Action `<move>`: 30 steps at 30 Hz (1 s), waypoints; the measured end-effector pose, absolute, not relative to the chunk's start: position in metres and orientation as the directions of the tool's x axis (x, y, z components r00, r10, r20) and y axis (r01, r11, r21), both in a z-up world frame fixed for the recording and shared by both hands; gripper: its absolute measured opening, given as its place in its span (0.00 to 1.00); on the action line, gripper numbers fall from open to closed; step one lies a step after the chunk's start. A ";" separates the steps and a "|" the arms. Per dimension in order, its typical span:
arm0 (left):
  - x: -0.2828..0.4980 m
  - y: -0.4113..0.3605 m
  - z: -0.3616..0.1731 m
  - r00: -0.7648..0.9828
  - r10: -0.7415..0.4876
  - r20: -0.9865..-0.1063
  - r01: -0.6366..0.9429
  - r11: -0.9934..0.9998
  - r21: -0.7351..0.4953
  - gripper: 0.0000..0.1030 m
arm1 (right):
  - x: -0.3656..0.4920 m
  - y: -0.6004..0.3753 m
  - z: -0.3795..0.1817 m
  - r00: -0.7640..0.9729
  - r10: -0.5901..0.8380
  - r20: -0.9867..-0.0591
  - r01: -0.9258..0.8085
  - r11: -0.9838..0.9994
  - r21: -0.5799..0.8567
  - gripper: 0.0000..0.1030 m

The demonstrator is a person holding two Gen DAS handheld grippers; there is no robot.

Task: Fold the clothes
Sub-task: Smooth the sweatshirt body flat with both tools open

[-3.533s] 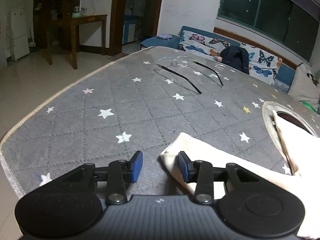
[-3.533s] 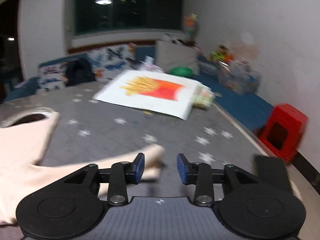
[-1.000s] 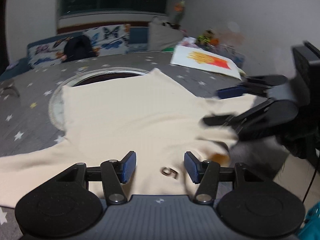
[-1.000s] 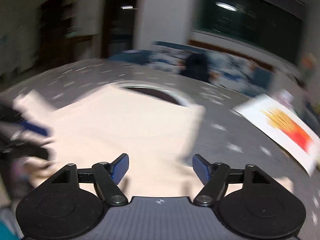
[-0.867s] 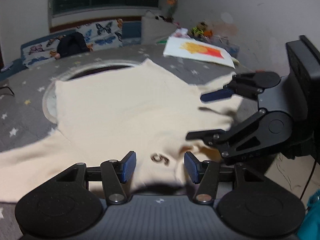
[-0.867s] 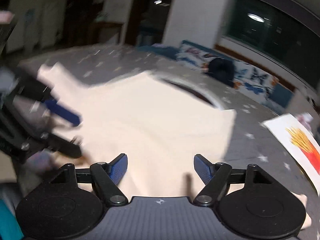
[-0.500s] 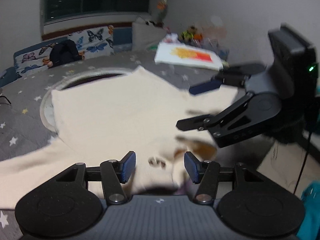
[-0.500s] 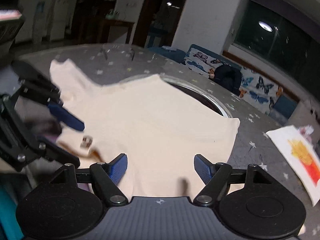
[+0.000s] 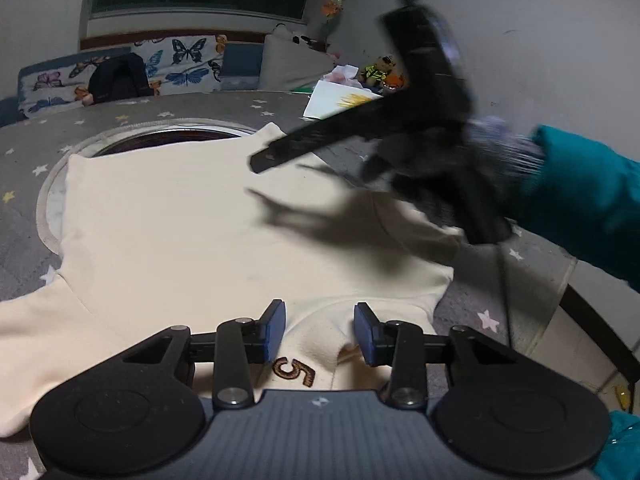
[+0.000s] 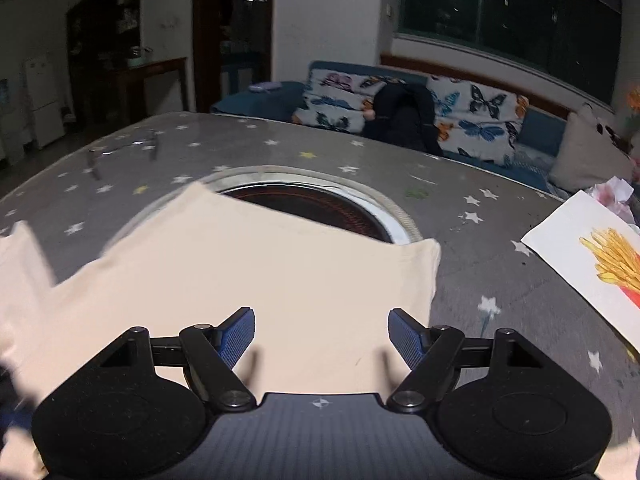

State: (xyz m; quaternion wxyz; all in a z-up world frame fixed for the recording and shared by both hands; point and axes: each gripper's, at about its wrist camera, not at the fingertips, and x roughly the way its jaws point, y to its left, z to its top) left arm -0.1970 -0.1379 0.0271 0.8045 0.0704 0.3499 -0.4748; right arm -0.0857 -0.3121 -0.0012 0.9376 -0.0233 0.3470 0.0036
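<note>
One cream shirt lies spread flat at the near edge of the counter, its neck end with a stitched "5" nearest, its hem reaching over the round opening in the counter's middle. No fold looks made yet; both sleeves are out to the sides, so nearly all the folding is left. The left gripper sits at the near edge, its jaws having just been closing, with a raised ridge of collar cloth between them; I cannot tell whether the pads press it yet. The right gripper hovers over the shirt's body with jaws spread wide and nothing in them; the left view shows it blurred, carried by a hand in a teal sleeve. Only dark shows inside the round opening, so its contents cannot be told. A fries picture lies at the far right edge.
</note>
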 end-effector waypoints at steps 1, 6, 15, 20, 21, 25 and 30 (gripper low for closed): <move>-0.195 -0.137 0.027 0.299 -0.718 -0.629 0.813 0.537 -0.226 0.36 | -0.075 -0.315 -0.005 0.753 -0.018 -0.658 -0.011 0.999 -0.040 0.74; -0.191 -0.133 0.025 0.283 -0.730 -0.622 0.814 0.526 -0.247 0.36 | -0.032 -0.323 -0.022 0.720 -0.037 -0.693 0.037 0.999 -0.015 0.74; -0.193 -0.130 0.022 0.276 -0.743 -0.610 0.820 0.513 -0.255 0.39 | 0.013 -0.335 -0.025 0.697 -0.086 -0.712 0.129 0.992 0.006 0.86; -0.197 -0.130 0.023 0.276 -0.740 -0.614 0.828 0.508 -0.240 0.40 | -0.003 -0.338 -0.006 0.714 -0.075 -0.696 0.103 0.995 -0.001 0.87; -0.197 -0.131 0.022 0.276 -0.738 -0.616 0.830 0.506 -0.235 0.40 | -0.012 -0.341 0.001 0.726 -0.069 -0.685 0.101 0.995 0.007 0.87; -0.200 -0.133 0.022 0.275 -0.735 -0.620 0.840 0.497 -0.217 0.43 | -0.057 -0.346 0.030 0.794 -0.066 -0.604 0.083 0.997 0.000 0.96; -0.205 -0.137 0.023 0.283 -0.727 -0.626 0.851 0.491 -0.185 0.43 | -0.086 -0.346 0.038 0.810 -0.049 -0.585 0.057 0.998 -0.005 1.00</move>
